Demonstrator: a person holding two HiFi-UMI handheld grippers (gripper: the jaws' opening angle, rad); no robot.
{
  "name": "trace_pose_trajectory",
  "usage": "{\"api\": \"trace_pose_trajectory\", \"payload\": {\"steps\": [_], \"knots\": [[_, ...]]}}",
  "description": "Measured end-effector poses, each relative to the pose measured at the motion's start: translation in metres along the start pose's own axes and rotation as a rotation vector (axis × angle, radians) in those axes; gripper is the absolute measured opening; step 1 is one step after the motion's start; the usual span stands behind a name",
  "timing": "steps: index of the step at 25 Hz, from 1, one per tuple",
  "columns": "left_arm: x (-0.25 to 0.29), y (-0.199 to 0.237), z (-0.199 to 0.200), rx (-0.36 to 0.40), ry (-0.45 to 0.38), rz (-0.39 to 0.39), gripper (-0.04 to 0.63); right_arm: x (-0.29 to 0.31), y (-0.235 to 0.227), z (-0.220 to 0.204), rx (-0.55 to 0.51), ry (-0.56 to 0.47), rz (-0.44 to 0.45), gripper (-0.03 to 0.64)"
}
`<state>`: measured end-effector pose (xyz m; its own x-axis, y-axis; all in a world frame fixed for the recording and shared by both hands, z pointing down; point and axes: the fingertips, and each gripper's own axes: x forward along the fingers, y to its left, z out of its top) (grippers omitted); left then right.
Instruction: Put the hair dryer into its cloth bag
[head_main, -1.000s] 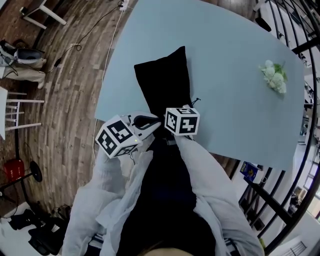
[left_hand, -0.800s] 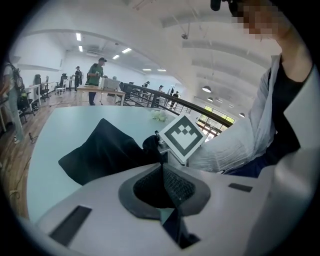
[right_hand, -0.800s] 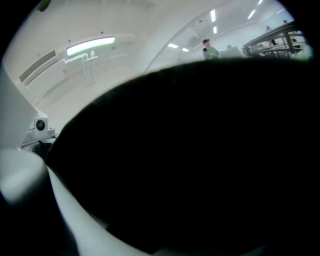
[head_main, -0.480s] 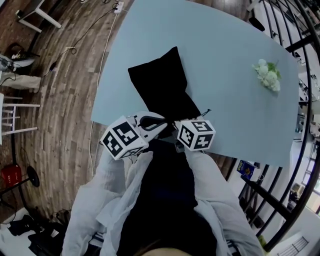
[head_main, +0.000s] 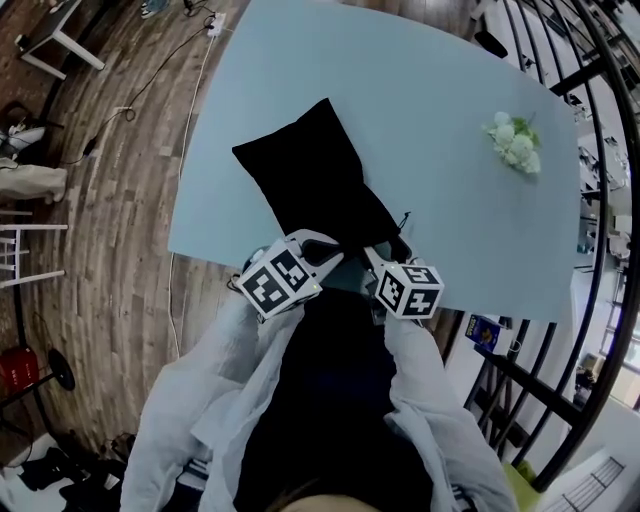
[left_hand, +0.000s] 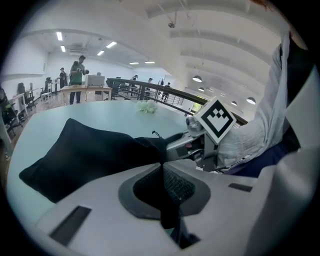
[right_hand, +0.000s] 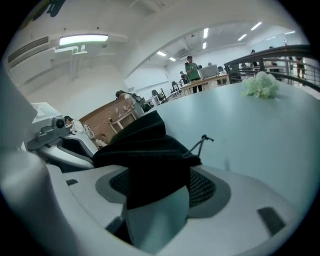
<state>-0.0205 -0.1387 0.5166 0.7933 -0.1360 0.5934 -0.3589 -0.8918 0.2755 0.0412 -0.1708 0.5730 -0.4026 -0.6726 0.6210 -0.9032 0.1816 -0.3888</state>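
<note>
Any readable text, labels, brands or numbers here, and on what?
No legible text.
Left gripper's cube and right gripper's cube: square marker patterns only, no letters.
Cloth bag: plain black, no print.
Blue item below the table's edge: any print too small to read.

one bag (head_main: 300, 170), one bouquet (head_main: 512, 145)

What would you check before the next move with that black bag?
1. Left hand-held gripper pinches cloth bag: ok.
2. Right hand-held gripper grips it: not ok; its jaws have just been opening, and the cloth lies loose between them.
3. Hair dryer inside: cannot tell, the bag is opaque.
4. Bag resting on table: ok.
5. Drawstring pulled tight: cannot tell.
6. Flowers clear of bag: ok.
</note>
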Motion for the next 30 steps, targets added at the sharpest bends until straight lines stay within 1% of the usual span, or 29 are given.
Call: {"api": "trace_pose_trajectory", "payload": {"steps": [2, 4, 7, 8, 10, 11, 12, 14, 16, 17, 19, 20, 22, 24, 25, 26, 27, 28, 30], "knots": [[0.007, 0.004, -0.004, -0.009, 0.001, 0.028, 0.026, -0.006, -0.015, -0.006, -0.011, 0.024, -0.043, 0.313], [0.009, 0.001, -0.005, -0.018, -0.013, 0.038, 0.026, -0.013, -0.027, -0.011, -0.032, 0.041, -0.088, 0.314], [-0.007, -0.004, -0.006, -0.056, -0.056, 0.036, 0.035, -0.022, -0.041, -0.016, -0.108, 0.081, -0.119, 0.317], [-0.016, -0.005, -0.007, -0.078, -0.073, 0.043, 0.059, -0.025, -0.044, -0.017, -0.158, 0.098, -0.120, 0.318], [-0.031, -0.005, -0.012, -0.120, -0.087, 0.062, 0.202, -0.027, -0.052, -0.017, -0.296, 0.125, -0.116, 0.318], [-0.036, -0.005, -0.017, -0.137, -0.080, 0.074, 0.222, -0.027, -0.055, -0.016, -0.374, 0.134, -0.113, 0.319], [-0.039, -0.005, -0.026, -0.153, -0.065, 0.089, 0.224, -0.027, -0.057, -0.014, -0.446, 0.141, -0.110, 0.322], [-0.041, -0.006, -0.049, -0.191, -0.014, 0.124, 0.222, -0.025, -0.058, -0.007, -0.555, 0.148, -0.099, 0.322], [-0.039, -0.011, -0.071, -0.242, 0.046, 0.139, 0.222, -0.019, -0.058, -0.001, -0.617, 0.164, -0.072, 0.322], [-0.036, -0.014, -0.082, -0.277, 0.077, 0.134, 0.222, -0.015, -0.057, 0.000, -0.643, 0.178, -0.055, 0.318], [-0.029, -0.020, -0.101, -0.364, 0.127, 0.106, 0.216, -0.008, -0.054, 0.001, -0.707, 0.207, -0.028, 0.279], [-0.025, -0.021, -0.107, -0.409, 0.137, 0.092, 0.202, -0.006, -0.053, 0.001, -0.742, 0.220, -0.024, 0.262], [-0.021, -0.018, -0.111, -0.475, 0.129, 0.095, 0.136, -0.003, -0.053, -0.002, -0.795, 0.240, -0.024, 0.220], [-0.020, -0.012, -0.111, -0.487, 0.123, 0.125, 0.083, -0.005, -0.054, -0.004, -0.815, 0.253, -0.033, 0.188], [-0.019, -0.010, -0.111, -0.479, 0.130, 0.139, 0.073, -0.006, -0.057, -0.004, -0.820, 0.258, -0.043, 0.176], [-0.018, -0.009, -0.112, -0.467, 0.143, 0.148, 0.054, -0.008, -0.061, -0.005, -0.825, 0.261, -0.056, 0.130], [-0.017, -0.009, -0.113, -0.452, 0.156, 0.150, 0.037, -0.010, -0.065, -0.005, -0.830, 0.263, -0.067, 0.050], [-0.016, -0.011, -0.114, -0.438, 0.169, 0.146, 0.024, -0.011, -0.067, -0.004, -0.831, 0.266, -0.068, 0.030], [-0.014, -0.016, -0.117, -0.424, 0.193, 0.126, 0.017, -0.013, -0.067, -0.005, -0.830, 0.280, -0.048, 0.024]]}}
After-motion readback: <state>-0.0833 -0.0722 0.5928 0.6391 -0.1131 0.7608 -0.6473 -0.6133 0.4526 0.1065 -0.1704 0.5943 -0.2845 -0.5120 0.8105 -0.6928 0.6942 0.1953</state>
